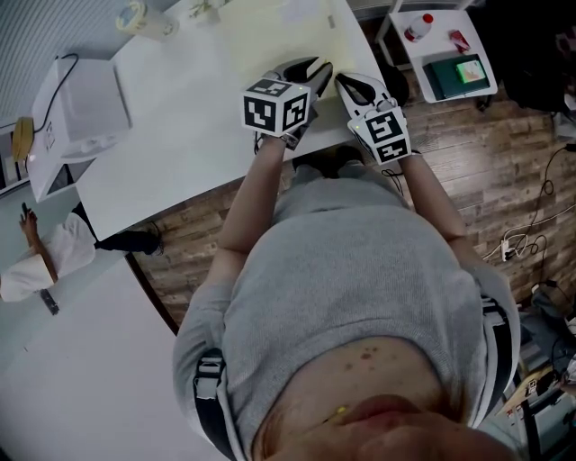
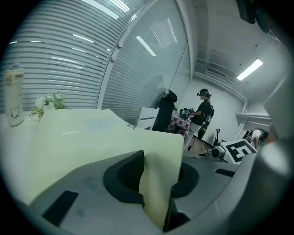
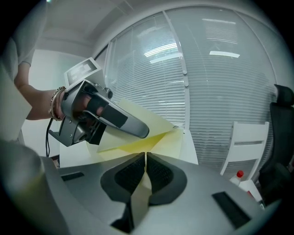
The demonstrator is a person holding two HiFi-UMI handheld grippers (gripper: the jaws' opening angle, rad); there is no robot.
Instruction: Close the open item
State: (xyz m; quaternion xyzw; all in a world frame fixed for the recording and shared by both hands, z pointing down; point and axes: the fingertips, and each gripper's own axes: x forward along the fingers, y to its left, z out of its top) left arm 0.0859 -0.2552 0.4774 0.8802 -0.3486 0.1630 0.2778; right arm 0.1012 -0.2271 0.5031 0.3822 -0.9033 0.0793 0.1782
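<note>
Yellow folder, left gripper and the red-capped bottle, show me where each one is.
yellow folder [image 2: 82,137], left gripper view, broad face of its raised cover.
left gripper [image 2: 156,183], left gripper view, between its pads, where the cover is pinched.
red-capped bottle [image 3: 239,174], right gripper view, its red cap.

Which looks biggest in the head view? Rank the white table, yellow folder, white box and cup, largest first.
1. white table
2. yellow folder and white box: about alike, and the frame's edge cuts the folder off
3. cup
</note>
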